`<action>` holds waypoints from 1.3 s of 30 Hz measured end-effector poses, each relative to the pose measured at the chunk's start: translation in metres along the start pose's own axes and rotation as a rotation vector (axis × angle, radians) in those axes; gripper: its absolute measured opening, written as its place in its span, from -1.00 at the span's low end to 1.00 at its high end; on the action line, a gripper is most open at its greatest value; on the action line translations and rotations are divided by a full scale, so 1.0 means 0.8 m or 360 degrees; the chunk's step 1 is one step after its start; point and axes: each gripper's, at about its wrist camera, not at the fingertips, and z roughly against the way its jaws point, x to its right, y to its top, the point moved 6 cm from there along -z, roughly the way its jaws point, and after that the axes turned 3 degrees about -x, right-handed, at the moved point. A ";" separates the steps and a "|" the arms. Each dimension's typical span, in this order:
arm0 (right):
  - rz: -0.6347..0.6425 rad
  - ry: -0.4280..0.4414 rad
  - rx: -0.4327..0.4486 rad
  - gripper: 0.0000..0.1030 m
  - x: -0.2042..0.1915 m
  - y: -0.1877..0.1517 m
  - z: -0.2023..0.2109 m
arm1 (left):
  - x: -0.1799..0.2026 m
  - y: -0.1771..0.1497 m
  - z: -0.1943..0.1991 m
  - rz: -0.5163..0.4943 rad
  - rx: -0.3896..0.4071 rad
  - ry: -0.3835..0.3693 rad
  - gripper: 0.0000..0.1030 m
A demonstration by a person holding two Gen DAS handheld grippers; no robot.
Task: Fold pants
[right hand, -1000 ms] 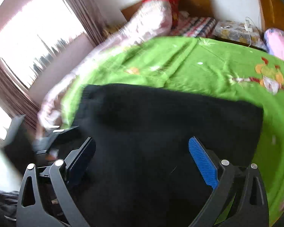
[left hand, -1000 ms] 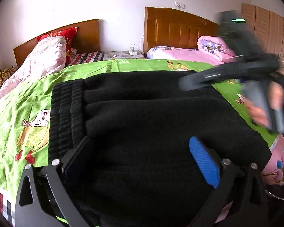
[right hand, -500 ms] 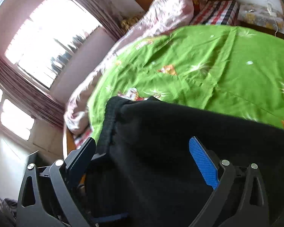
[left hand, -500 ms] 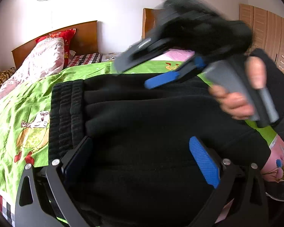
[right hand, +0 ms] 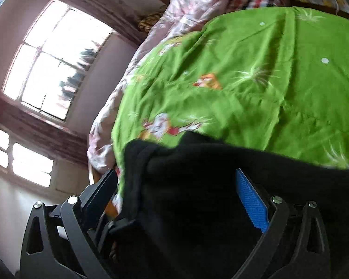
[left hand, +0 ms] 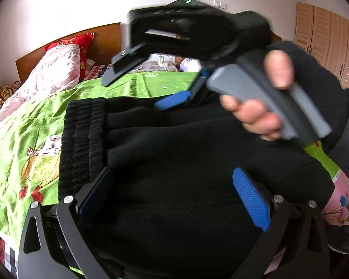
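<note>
Black fleece pants (left hand: 174, 144) lie folded on the green bedspread (left hand: 23, 144), ribbed waistband (left hand: 81, 134) to the left. My left gripper (left hand: 174, 190) is open and hovers low over the near edge of the pants. My right gripper (left hand: 142, 83) is open, held in a hand above the far side of the pants, fingers pointing left. In the right wrist view the right gripper (right hand: 179, 195) is open just above the pants (right hand: 221, 197) near the waistband end.
A pink quilt (left hand: 46, 76) and red pillow (left hand: 76, 41) lie at the head of the bed by a wooden headboard (left hand: 100, 32). A wardrobe (left hand: 328, 41) stands at the right. A window (right hand: 53, 65) is left of the bed.
My right gripper has swung from the right side across over the pants toward the left, turning toward the waistband end. My left gripper has stayed in place, open.
</note>
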 end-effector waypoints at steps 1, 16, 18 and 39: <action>-0.0064 -0.0028 0.0061 0.86 0.007 0.010 0.006 | 0.000 0.000 0.000 -0.0001 -0.0005 0.0000 0.97; 0.0151 -0.0726 0.0875 0.91 0.032 -0.211 0.230 | 0.009 0.001 0.011 -0.0022 0.0080 0.0114 0.97; 0.0240 -0.0884 0.0966 0.91 0.032 -0.264 0.241 | 0.011 -0.002 0.013 -0.0013 0.0141 0.0155 0.97; 0.0460 -0.1170 0.1357 0.92 -0.014 -0.386 0.227 | 0.064 -0.030 0.080 0.0246 0.0380 0.0620 0.97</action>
